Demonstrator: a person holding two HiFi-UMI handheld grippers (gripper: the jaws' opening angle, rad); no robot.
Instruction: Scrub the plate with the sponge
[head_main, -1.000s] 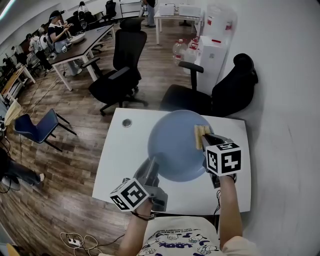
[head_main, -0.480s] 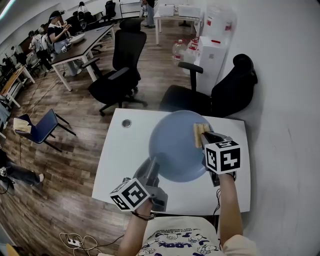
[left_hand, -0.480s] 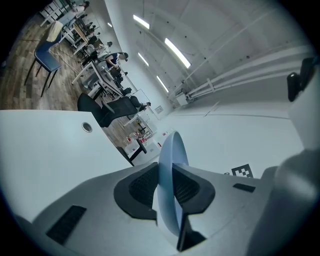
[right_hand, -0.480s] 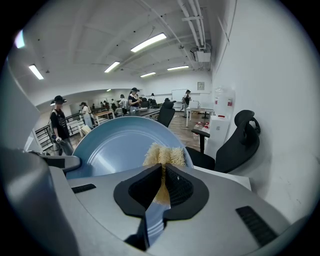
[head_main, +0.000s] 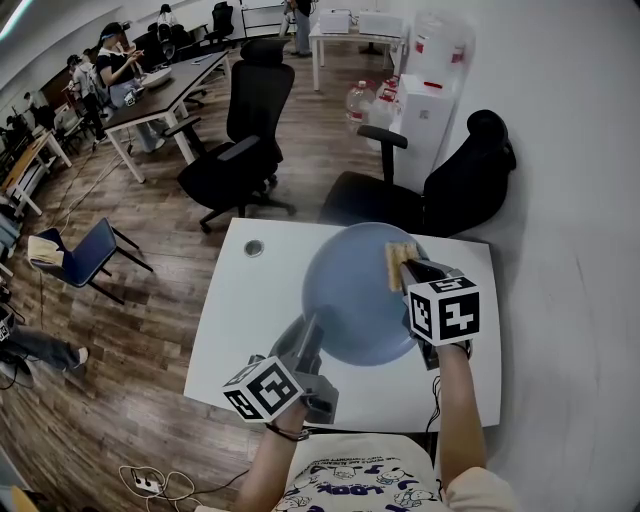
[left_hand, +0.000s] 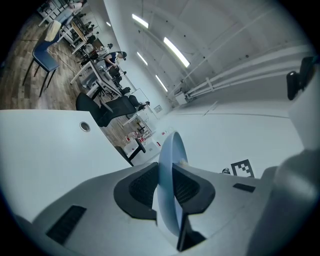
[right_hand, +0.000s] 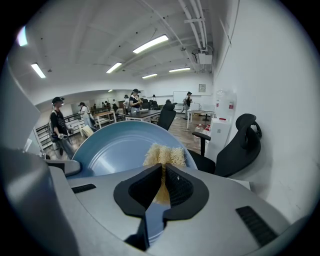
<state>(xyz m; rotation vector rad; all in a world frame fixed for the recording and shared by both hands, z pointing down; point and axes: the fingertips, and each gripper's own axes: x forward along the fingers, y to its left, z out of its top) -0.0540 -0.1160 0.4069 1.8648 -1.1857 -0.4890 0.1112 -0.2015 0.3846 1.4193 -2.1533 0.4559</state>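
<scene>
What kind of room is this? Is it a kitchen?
Most likely an open office, not a kitchen: black swivel office chairs, a long dark desk with people at it, and a white water dispenser by the wall.

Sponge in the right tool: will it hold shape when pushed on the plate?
Probably soft: the sponge is pinched thin between the right tool's jaws and flares out beyond them. Its fibrous surface likely drags rather than slips on the plate.
</scene>
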